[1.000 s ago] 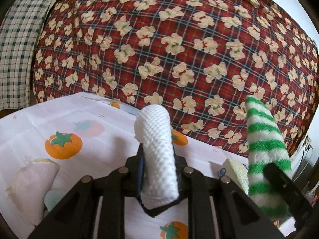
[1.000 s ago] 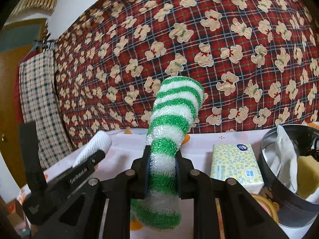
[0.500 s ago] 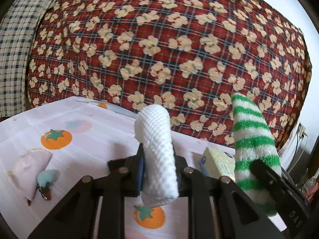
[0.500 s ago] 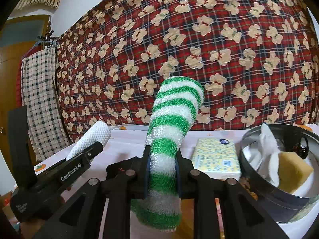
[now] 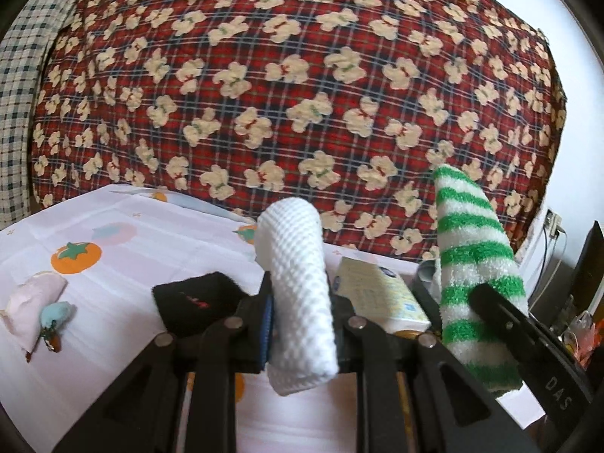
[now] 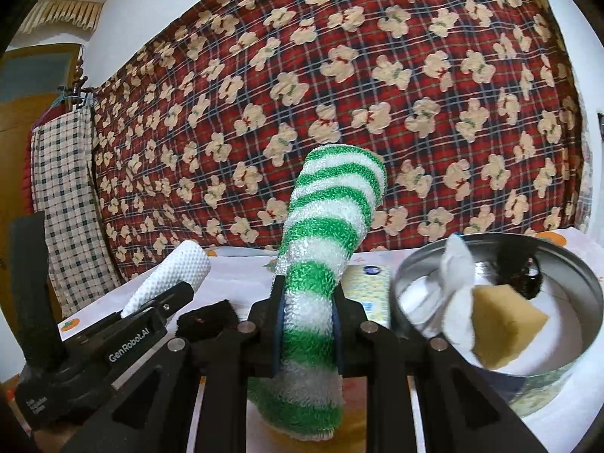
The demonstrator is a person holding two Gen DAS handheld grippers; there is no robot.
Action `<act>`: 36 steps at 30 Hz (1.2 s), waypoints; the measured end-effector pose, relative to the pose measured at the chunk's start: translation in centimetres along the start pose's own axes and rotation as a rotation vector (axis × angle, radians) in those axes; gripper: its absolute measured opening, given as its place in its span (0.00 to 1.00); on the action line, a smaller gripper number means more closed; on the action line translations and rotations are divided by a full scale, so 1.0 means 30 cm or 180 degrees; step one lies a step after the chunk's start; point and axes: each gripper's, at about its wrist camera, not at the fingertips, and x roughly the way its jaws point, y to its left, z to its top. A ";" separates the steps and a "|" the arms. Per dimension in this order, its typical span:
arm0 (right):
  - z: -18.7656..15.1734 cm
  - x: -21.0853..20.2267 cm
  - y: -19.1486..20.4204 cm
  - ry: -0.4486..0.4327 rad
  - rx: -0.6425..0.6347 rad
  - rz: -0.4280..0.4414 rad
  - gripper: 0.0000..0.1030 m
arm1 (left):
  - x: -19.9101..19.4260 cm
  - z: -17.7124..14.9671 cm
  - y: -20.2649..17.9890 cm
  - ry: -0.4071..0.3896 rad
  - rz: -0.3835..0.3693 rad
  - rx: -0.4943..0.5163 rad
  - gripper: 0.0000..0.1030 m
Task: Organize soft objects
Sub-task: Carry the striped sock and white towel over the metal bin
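Observation:
My left gripper (image 5: 300, 317) is shut on a white waffle-knit sock (image 5: 296, 275) that stands up between its jaws. My right gripper (image 6: 306, 321) is shut on a fluffy green-and-white striped sock (image 6: 326, 249), also upright. In the left wrist view the striped sock (image 5: 472, 264) and the right gripper's body show at the right; in the right wrist view the white sock (image 6: 177, 271) and the left gripper's body show at the left. A round metal tin (image 6: 566, 362) at the right holds a yellow sponge (image 6: 506, 324), a white cloth (image 6: 458, 268) and a black item (image 6: 521, 275).
A black cloth (image 5: 196, 302) lies on the fruit-print tablecloth (image 5: 124, 249) just past my left fingers. A yellow tissue pack (image 5: 377, 294) lies between the grippers. A pale pink pouch (image 5: 30, 302) with a blue charm (image 5: 56, 313) lies far left. A red plaid bear-print cloth (image 5: 302, 94) hangs behind.
Both grippers have moved sideways to the right over the table, each still holding its sock. The black cloth came into view, and the metal tin has drawn nearer in the right wrist view.

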 end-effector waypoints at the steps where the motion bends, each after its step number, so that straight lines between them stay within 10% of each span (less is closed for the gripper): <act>1: 0.001 -0.007 -0.011 -0.0012 0.0008 -0.0019 0.21 | -0.003 0.001 -0.013 -0.0004 -0.0024 0.0012 0.18; 36: 0.095 -0.128 -0.650 -0.0101 -0.0167 -0.1453 0.21 | 0.129 -0.064 -0.602 0.0313 -0.1019 0.0516 0.18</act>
